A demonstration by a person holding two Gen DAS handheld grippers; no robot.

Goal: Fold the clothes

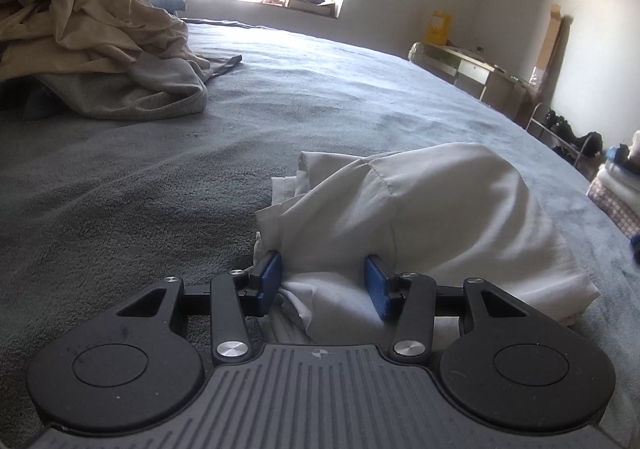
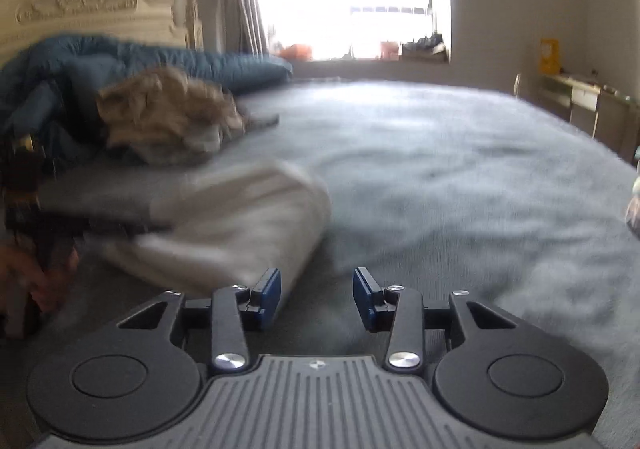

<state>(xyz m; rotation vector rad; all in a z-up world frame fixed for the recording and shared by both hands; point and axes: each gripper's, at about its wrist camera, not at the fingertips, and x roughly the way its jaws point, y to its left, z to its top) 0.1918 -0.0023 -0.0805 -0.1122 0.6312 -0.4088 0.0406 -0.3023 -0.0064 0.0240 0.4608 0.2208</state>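
On the bed (image 1: 360, 97), the left gripper (image 1: 324, 281) stands wide open around the white shirt's (image 1: 432, 209) bunched edge. The right gripper (image 2: 316, 295) gapes empty, shirt (image 2: 240, 221) at ten o'clock; bare blanket from twelve to three.

Nothing here can be read. The only mark on the left claw (image 1: 324, 283) is a small round crosshair emblem at the front edge of its ribbed grey plate, and it carries no letters. The right claw (image 2: 316, 295) bears the same emblem in the same spot, also without letters. Beyond the bed (image 1: 360, 97), against the far wall, a yellow package (image 1: 438, 25) stands above the counter (image 1: 472, 67); it has a pale patch on its face, but any print there is too small and washed out to make out.
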